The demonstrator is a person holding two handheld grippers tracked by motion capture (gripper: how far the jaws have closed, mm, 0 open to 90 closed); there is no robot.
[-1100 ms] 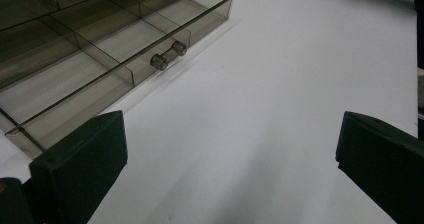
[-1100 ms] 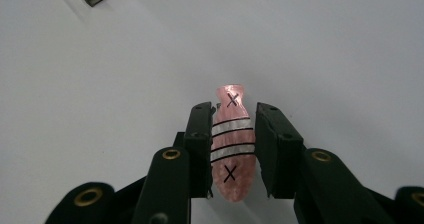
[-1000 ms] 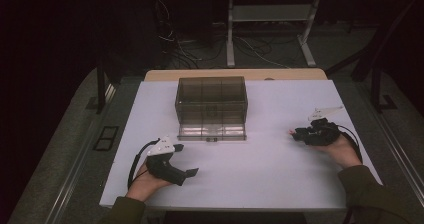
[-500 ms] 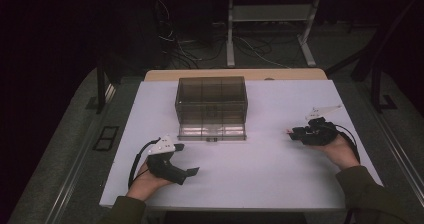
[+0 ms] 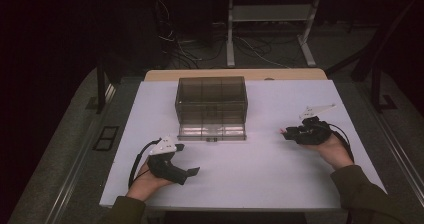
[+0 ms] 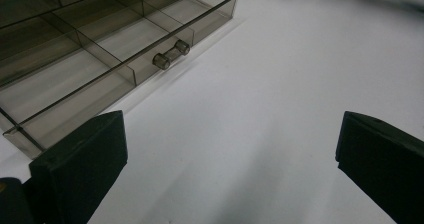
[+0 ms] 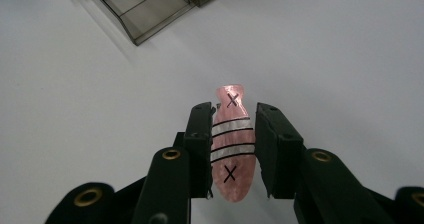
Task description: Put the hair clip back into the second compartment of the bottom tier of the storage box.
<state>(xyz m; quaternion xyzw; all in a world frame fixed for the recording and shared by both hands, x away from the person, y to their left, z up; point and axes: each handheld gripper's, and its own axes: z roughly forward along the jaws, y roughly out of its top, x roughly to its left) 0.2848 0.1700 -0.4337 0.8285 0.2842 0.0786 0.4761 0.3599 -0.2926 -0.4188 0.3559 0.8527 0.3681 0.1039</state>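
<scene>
Right gripper (image 7: pixel 232 149) shifted nearer table centre; jaws clamped on pink fish-shaped piece (image 7: pixel 231 144). Left gripper (image 6: pixel 230 169) wide open, empty, beside drawer box (image 5: pixel 211 106).

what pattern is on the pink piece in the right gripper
White stripes edged black between two black X marks, clearest in the right gripper view.

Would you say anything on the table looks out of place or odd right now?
Little stands out. The organiser's bottom drawer is pulled out, and it looks bare. The right gripper pinches a pink fish-shaped piece.
</scene>
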